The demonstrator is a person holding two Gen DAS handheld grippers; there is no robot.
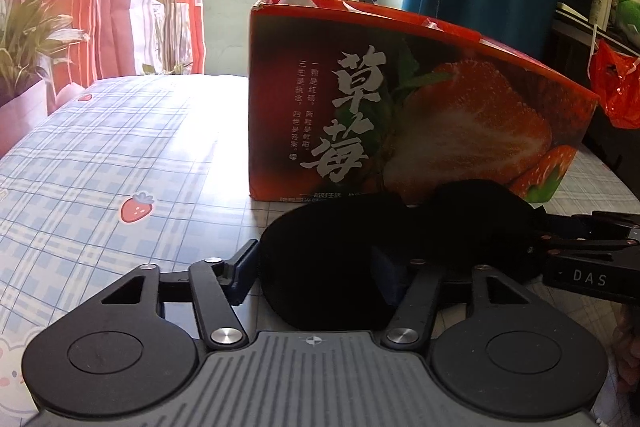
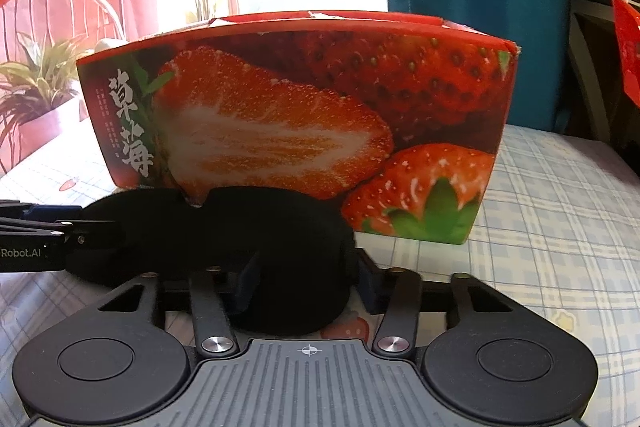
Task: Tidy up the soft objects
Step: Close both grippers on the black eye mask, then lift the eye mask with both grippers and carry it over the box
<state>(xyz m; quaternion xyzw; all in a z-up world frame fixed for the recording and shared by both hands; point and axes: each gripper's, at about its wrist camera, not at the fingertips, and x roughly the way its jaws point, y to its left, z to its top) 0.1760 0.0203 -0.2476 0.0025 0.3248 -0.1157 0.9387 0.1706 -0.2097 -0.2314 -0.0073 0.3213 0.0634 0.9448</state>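
Both grippers, left [image 1: 320,279] and right [image 2: 304,287], pinch the black mask [image 1: 360,259] at lower centre; uneven pulling could drop it (box [image 2: 296,123] close behind).

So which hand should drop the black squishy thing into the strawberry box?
Probably the right gripper: the strawberry box stands straight ahead of it, with the black soft pad between its fingers. The left gripper sees the box off to its right.

black eye mask [image 1: 360,251], against strawberry box [image 1: 420,99]
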